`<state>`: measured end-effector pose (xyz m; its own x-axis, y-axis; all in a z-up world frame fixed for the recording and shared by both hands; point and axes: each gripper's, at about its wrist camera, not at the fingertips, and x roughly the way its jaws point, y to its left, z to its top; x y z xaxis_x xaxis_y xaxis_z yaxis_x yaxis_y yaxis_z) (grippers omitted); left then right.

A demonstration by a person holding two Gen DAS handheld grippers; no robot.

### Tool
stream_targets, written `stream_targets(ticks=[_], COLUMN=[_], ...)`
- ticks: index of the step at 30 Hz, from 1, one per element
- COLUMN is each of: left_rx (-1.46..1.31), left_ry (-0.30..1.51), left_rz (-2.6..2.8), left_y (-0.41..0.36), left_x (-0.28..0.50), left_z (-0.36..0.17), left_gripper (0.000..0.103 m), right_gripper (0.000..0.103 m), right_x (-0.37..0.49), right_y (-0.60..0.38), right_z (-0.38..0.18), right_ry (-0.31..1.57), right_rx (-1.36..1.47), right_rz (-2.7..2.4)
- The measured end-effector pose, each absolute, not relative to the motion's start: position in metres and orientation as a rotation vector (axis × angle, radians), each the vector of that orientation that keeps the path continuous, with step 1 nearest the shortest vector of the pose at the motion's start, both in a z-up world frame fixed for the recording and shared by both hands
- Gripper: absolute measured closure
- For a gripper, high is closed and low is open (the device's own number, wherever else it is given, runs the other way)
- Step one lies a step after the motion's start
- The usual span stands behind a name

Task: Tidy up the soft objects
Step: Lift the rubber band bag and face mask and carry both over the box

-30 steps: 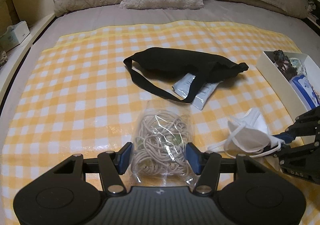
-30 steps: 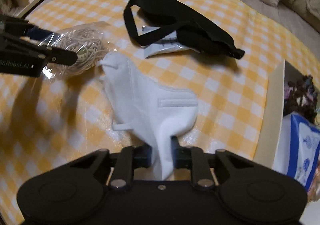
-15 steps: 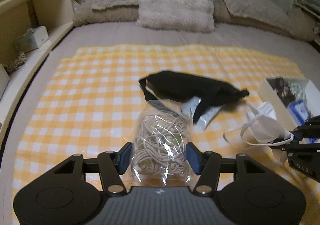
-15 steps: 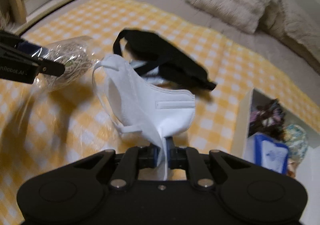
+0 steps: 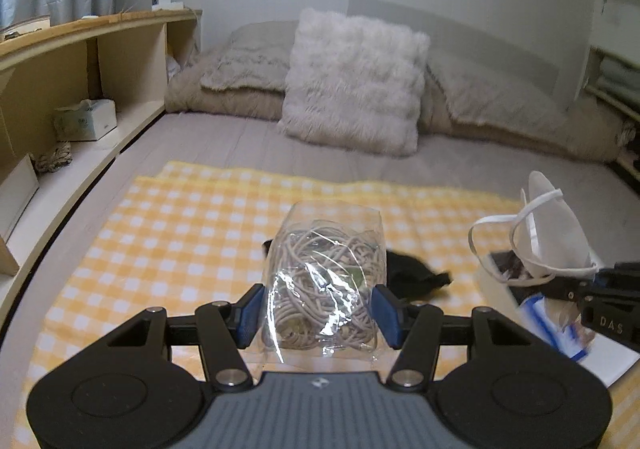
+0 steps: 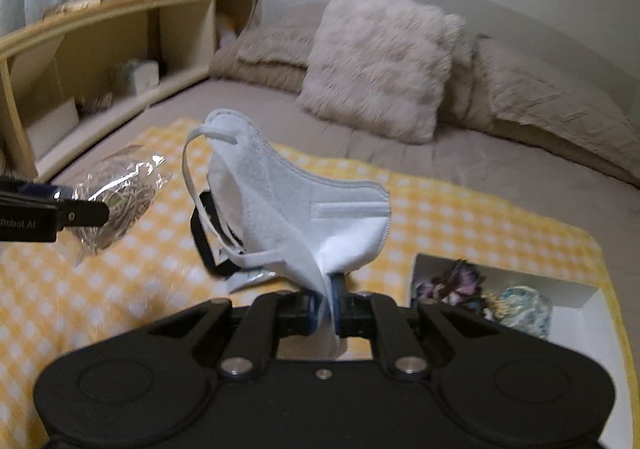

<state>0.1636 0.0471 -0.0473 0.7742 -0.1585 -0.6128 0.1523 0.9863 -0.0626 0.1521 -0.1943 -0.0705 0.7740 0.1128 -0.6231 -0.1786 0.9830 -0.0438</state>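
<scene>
- Left wrist view: the left gripper (image 5: 320, 313) is seen closed on a clear bag of coiled cord (image 5: 326, 285), with the blue pads pressed against the bag's two sides and the bag held up off the yellow checked cloth (image 5: 168, 249).
- Behind the bag a black pouch (image 5: 412, 275) is seen lying on the cloth, partly hidden by the bag.
- At the right edge the right gripper (image 5: 592, 277) is seen with a white face mask (image 5: 556, 237) carried in the air above a white box (image 5: 616, 361); the box's contents are blurred.
- A fluffy pillow (image 5: 356, 77) is propped at the head of the bed, and a wooden shelf (image 5: 80, 61) runs along the left.
- Right wrist view: the right gripper (image 6: 324, 313) is seen pinched tight on the lower edge of the mask (image 6: 304, 209), its jaws having just been closing on that edge; the mask stands up from the jaws, clear of the cloth (image 6: 460, 221).
- At the left the left gripper (image 6: 80, 213) is seen holding the bag (image 6: 120, 197) in the air.
- The black pouch's strap (image 6: 204, 245) is glimpsed behind the mask, and the white box (image 6: 576, 289) lies at the lower right on the cloth, with dark and pale soft items inside.
</scene>
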Motion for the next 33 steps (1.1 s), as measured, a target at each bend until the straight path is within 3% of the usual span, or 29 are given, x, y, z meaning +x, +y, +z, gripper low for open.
stream_targets(ticks=[16,33], left_rx=[0.012,-0.002], left_ry=[0.556,0.6], left_rz=[-0.423,-0.621], left_y=[-0.05,-0.164], left_x=[0.147,0.154], left_z=[-0.028,-0.047], left_gripper=[0.045,0.045], right_gripper=[0.094,0.093], right_x=[0.11,0.102], right_y=[-0.299,-0.436], right_z=[-0.035,-0.087], right_ry=[0.574,0.774], right_rx=[0.034,0.034], right_rz=[-0.003,-0.322])
